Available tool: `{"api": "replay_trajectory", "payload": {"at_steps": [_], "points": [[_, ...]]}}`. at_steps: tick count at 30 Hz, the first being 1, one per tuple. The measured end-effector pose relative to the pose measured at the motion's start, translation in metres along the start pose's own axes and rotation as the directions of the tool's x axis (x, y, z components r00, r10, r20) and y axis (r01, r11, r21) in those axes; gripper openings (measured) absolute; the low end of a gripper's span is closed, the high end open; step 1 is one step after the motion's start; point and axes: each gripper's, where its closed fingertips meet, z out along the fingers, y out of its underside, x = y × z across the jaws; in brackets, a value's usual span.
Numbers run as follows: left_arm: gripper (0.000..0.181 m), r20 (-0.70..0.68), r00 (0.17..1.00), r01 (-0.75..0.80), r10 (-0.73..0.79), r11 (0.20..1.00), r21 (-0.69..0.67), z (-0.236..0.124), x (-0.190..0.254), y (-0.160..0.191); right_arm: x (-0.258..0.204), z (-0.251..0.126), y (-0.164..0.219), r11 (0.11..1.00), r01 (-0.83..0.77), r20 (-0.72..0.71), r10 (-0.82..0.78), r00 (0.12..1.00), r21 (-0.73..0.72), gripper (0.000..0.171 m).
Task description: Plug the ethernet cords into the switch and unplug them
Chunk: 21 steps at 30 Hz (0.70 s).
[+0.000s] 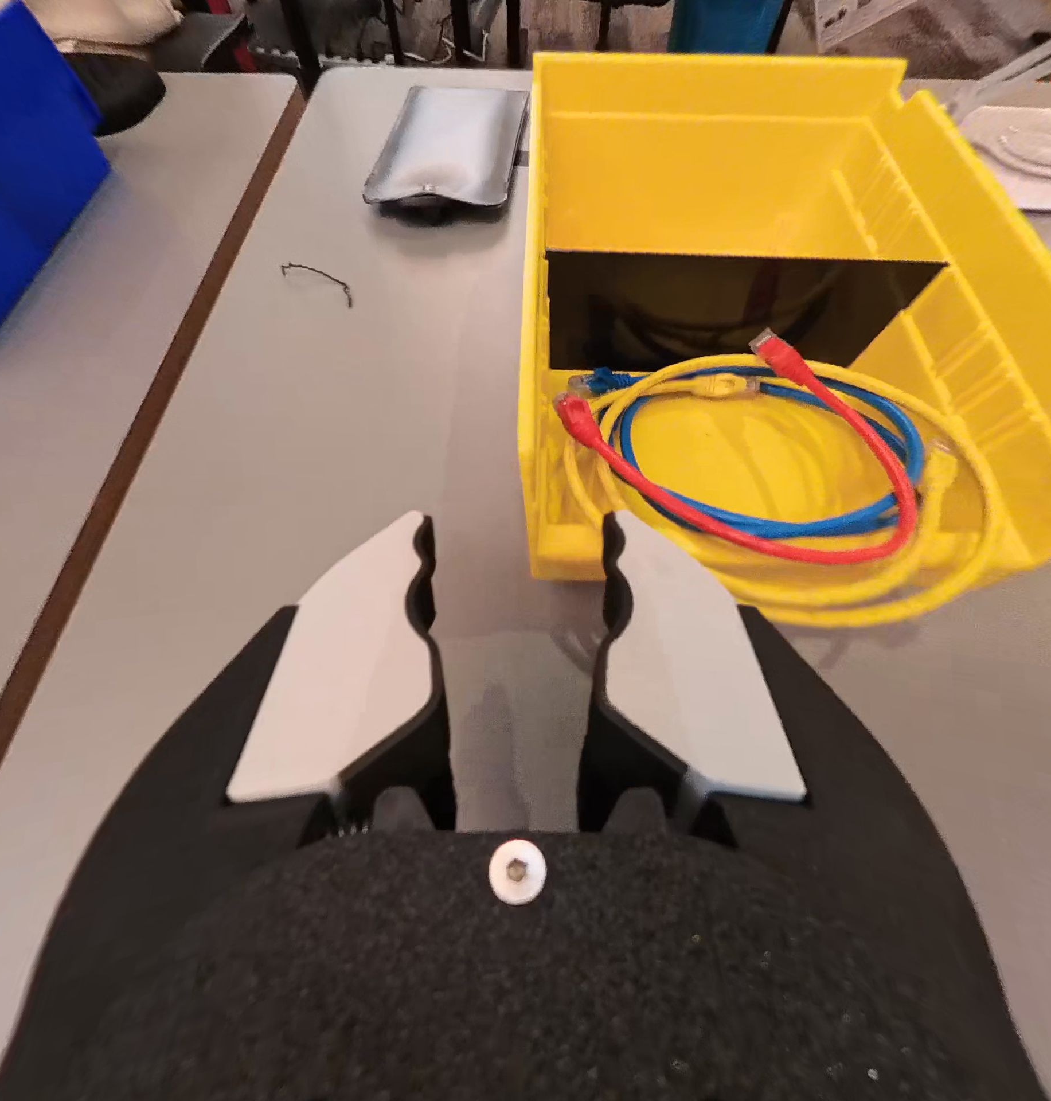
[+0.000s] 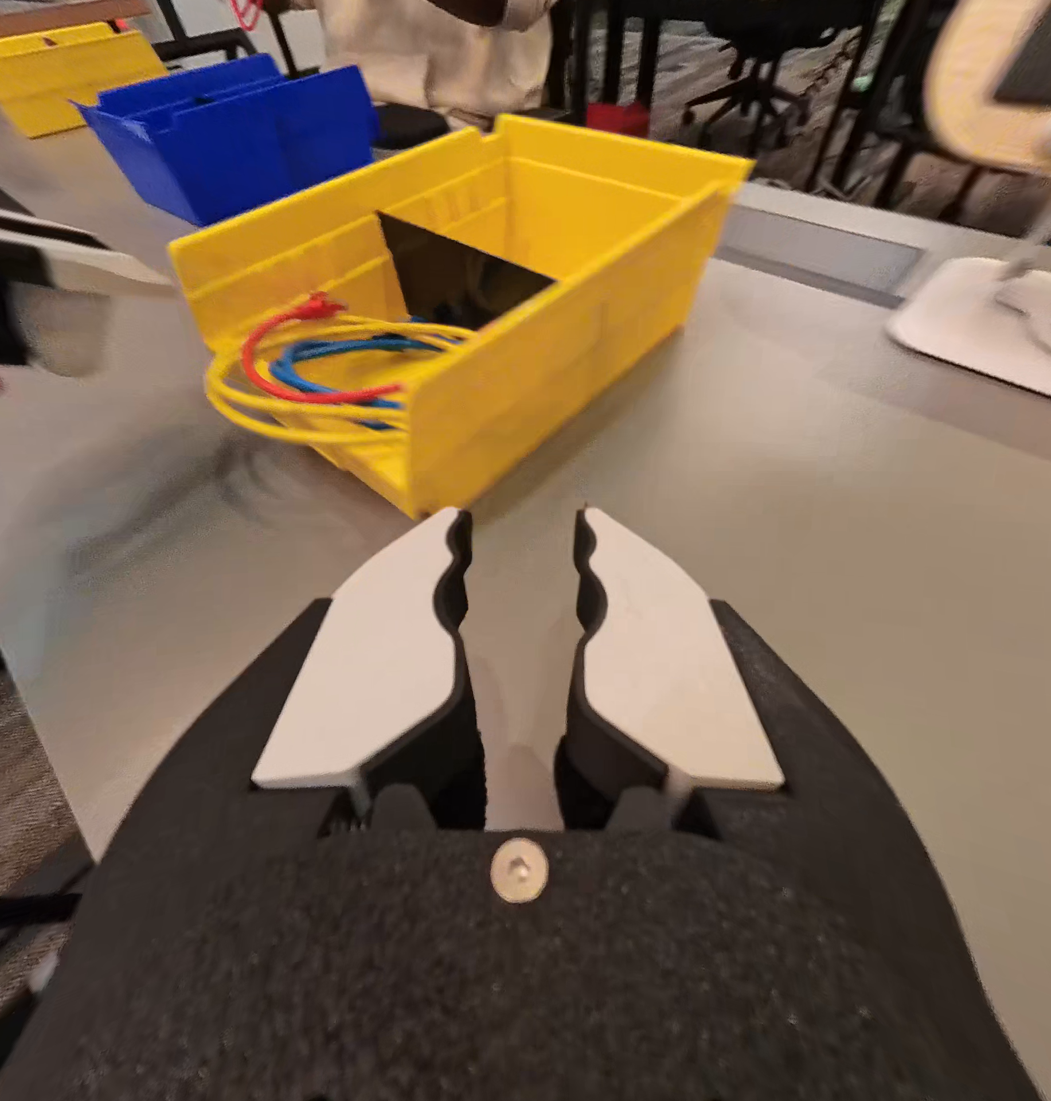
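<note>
A yellow bin [image 1: 719, 179] stands on the grey table with a black divider [image 1: 737, 310] across it. In its open front part lie coiled ethernet cords: a red cord [image 1: 749, 530], a blue cord [image 1: 809, 524] and a yellow cord [image 1: 868, 607] that spills over the front edge. No switch shows. My left gripper [image 1: 517, 530] is open and empty, just left of the bin's front corner. In the right wrist view the bin [image 2: 540, 381] and the cords [image 2: 308, 381] lie ahead to the left. My right gripper [image 2: 521, 524] is open and empty, near the bin's near corner.
A dark pouch [image 1: 451, 149] and a thin black wire tie [image 1: 320, 280] lie on the table left of the bin. A blue bin [image 2: 231, 137] and another yellow bin [image 2: 64, 83] stand farther back. A white flat base [image 2: 987, 333] sits at the right. A table seam [image 1: 153, 417] runs at the left. It is some 40 centimeters from my right tips to the white flat base [image 2: 987, 333].
</note>
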Motion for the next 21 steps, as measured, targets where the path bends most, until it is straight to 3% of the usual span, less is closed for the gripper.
{"api": "replay_trajectory", "payload": {"at_steps": [3, 6, 11, 13, 17, 21], "points": [[0.059, -0.015, 1.000, 0.024, -0.023, 1.000, 0.019, -0.028, 0.017, 0.004, 0.072, -0.059, 0.018, 1.000, -0.027, -0.087, 0.028, 0.996, 0.014, 0.041], [0.061, -0.141, 0.985, 0.107, -0.097, 0.992, 0.065, -0.042, 0.072, 0.014, 0.160, -0.122, 0.046, 0.995, -0.091, -0.251, 0.097, 0.963, 0.033, 0.047], [0.067, -0.257, 0.961, 0.132, -0.105, 0.987, 0.091, -0.036, 0.148, 0.035, 0.285, -0.230, 0.110, 0.981, -0.188, -0.538, 0.180, 0.823, 0.041, 0.052], [0.069, -0.279, 0.958, 0.087, -0.064, 0.994, 0.071, -0.032, 0.163, 0.040, 0.310, -0.264, 0.124, 0.965, -0.239, -0.567, 0.257, 0.782, 0.108, 0.053], [0.067, -0.274, 0.962, -0.002, 0.018, 0.998, 0.060, -0.023, 0.168, 0.043, 0.325, -0.294, 0.103, 0.921, -0.274, -0.493, 0.381, 0.782, 0.279, 0.052], [0.065, -0.256, 0.966, -0.013, 0.024, 0.999, 0.043, -0.019, 0.166, 0.047, 0.327, -0.294, 0.114, 0.914, -0.322, -0.495, 0.406, 0.768, 0.248, 0.055]]}}
